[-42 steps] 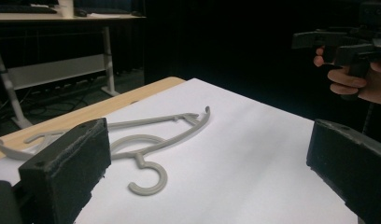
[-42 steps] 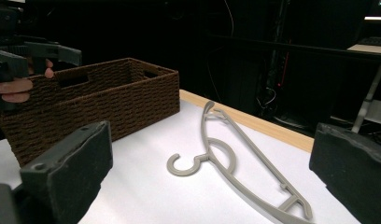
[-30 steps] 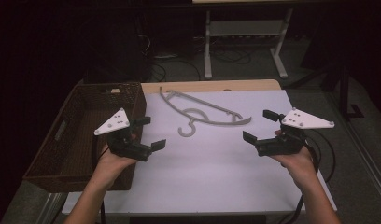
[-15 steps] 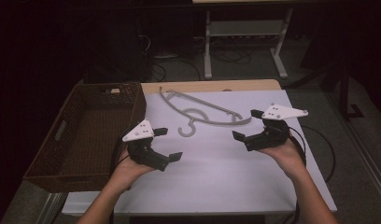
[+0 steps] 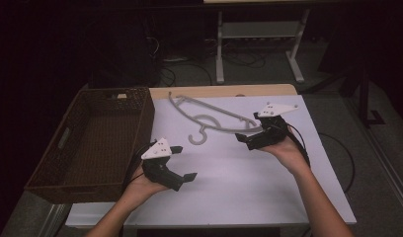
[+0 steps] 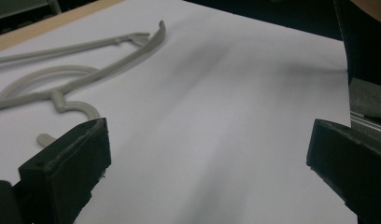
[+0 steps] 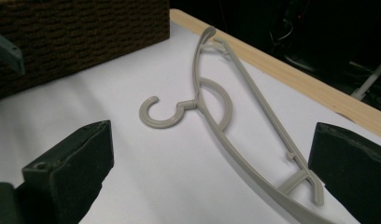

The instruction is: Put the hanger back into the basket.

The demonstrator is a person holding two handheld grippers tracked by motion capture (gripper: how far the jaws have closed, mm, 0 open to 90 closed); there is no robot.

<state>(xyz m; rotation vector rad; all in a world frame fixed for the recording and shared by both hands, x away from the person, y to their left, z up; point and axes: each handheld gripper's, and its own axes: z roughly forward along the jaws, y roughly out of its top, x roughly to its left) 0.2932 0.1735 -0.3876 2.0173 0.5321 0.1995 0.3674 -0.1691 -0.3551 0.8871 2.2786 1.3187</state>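
**Closing in on the hanger**

The grey hanger (image 5: 209,118) lies flat on the white table (image 5: 268,192), upper centre of the high view, beside the wicker basket (image 5: 91,143) at left. The right gripper (image 5: 246,129) hangs at the hanger's right end, jaws spread wide and empty. The left gripper (image 5: 182,163), also wide and empty, sits lower centre. A good grip probably means straddling one thin arm squarely, jaws low to the table, before squeezing.
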